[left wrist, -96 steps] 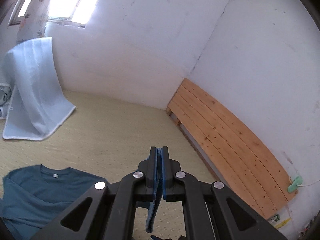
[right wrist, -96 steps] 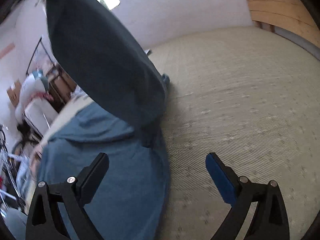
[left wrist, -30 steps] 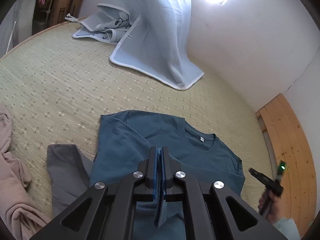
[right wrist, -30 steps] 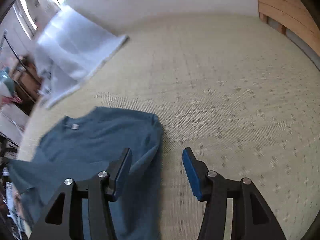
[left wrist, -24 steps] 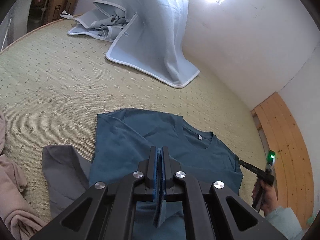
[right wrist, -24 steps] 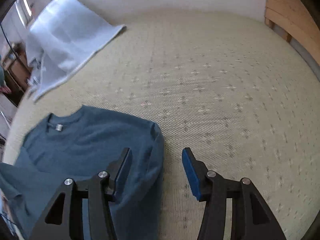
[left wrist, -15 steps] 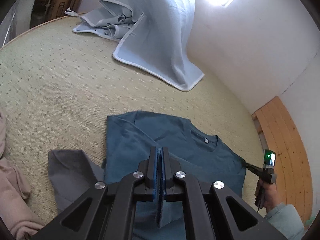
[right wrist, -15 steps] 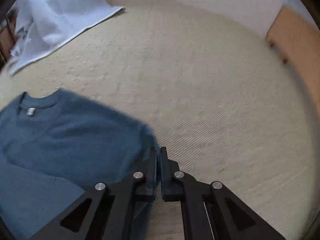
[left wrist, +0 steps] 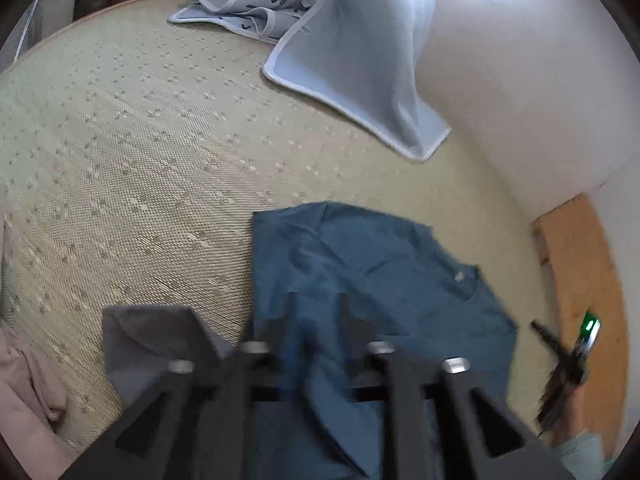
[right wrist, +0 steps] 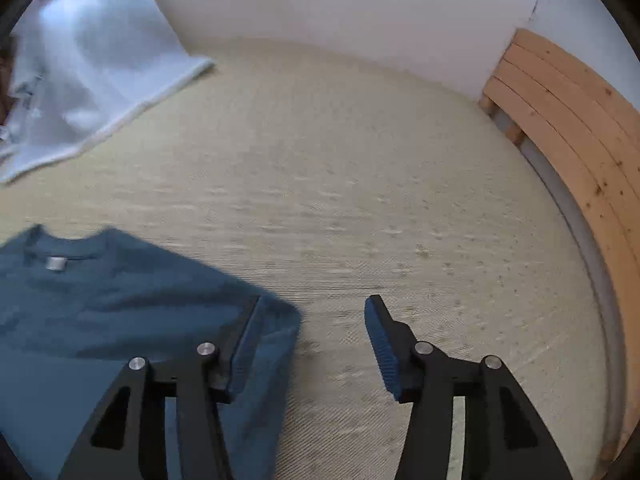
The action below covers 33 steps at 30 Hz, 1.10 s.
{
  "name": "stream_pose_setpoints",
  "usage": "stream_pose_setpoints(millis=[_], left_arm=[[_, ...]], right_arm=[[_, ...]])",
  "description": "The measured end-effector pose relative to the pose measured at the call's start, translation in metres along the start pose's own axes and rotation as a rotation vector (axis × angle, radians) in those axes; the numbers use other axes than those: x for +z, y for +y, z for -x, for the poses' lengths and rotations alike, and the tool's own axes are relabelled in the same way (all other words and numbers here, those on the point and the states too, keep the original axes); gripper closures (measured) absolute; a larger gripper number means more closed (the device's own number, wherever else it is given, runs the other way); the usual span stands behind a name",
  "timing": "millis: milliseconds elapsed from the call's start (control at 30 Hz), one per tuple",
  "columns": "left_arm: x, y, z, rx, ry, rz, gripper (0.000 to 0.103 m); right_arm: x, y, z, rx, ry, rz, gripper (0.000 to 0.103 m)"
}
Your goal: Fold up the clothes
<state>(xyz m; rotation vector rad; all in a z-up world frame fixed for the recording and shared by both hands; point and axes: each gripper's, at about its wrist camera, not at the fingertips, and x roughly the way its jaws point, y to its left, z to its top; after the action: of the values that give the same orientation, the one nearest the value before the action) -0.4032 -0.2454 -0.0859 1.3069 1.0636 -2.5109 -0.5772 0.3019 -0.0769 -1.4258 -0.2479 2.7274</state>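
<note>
A teal blue T-shirt point(left wrist: 372, 280) lies spread on the woven mat, collar label up; it also shows in the right wrist view point(right wrist: 120, 300). My left gripper point(left wrist: 316, 320) is blurred by motion and its jaws stand apart, over the shirt's lower part, with shirt cloth between them. My right gripper point(right wrist: 312, 336) is open and empty, its left finger point(right wrist: 244, 340) over the shirt's sleeve edge, its right finger over bare mat. The right gripper also shows at the right edge of the left wrist view point(left wrist: 568, 360).
A pale blue blanket point(left wrist: 360, 48) lies at the mat's far side by the white wall. A grey garment point(left wrist: 160, 340) and a pink garment point(left wrist: 24, 392) lie left of the shirt. A wooden slat panel point(right wrist: 580, 128) leans along the right wall.
My left gripper has opened, letting go of the shirt cloth it pinched. My right gripper shut on the sleeve edge half a second ago and has opened again.
</note>
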Motion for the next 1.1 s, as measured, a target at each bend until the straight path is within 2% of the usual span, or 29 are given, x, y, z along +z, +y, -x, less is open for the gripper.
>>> stream_pose_setpoints(millis=[67,200,333,400,533,567,667,767,833,967,1033,1100], left_arm=[[-0.007,-0.001,0.012,-0.043,-0.001,0.007,0.04],[-0.043,-0.001,0.047,-0.094,0.021,0.01,0.039],[-0.092,0.009,0.107,-0.152,-0.059,0.062,0.038],[-0.116,0.019,0.135,-0.173,-0.118,0.097,0.026],[-0.133,0.039,0.158,-0.18,-0.211,0.147,0.026],[-0.134,0.043,0.16,-0.17,-0.232,0.149,0.026],[-0.134,0.056,0.158,-0.135,-0.279,0.152,0.026],[-0.13,0.07,0.148,-0.178,-0.23,0.226,0.026],[-0.124,0.074,0.146,-0.236,-0.209,0.255,0.026],[-0.114,0.07,0.153,-0.271,-0.214,0.229,0.026],[-0.114,0.07,0.155,-0.292,-0.201,0.226,0.026],[-0.113,0.074,0.158,-0.308,-0.189,0.227,0.026]], right_arm=[[-0.008,0.016,0.023,0.11,-0.036,0.024,0.046],[-0.033,0.076,0.07,0.355,-0.084,0.175,0.046],[-0.071,0.162,0.126,0.59,-0.139,0.386,0.046],[-0.092,0.204,0.151,0.682,-0.165,0.499,0.046],[-0.134,0.289,0.178,0.661,-0.197,0.767,0.047],[-0.139,0.301,0.178,0.648,-0.193,0.796,0.047],[-0.144,0.325,0.176,0.644,-0.181,0.81,0.048],[-0.135,0.345,0.172,0.654,-0.158,0.776,0.052],[-0.134,0.358,0.165,0.625,-0.137,0.787,0.061],[-0.133,0.379,0.15,0.569,-0.068,0.818,0.075],[-0.13,0.38,0.148,0.577,-0.037,0.795,0.096],[-0.125,0.378,0.155,0.59,-0.027,0.764,0.096]])
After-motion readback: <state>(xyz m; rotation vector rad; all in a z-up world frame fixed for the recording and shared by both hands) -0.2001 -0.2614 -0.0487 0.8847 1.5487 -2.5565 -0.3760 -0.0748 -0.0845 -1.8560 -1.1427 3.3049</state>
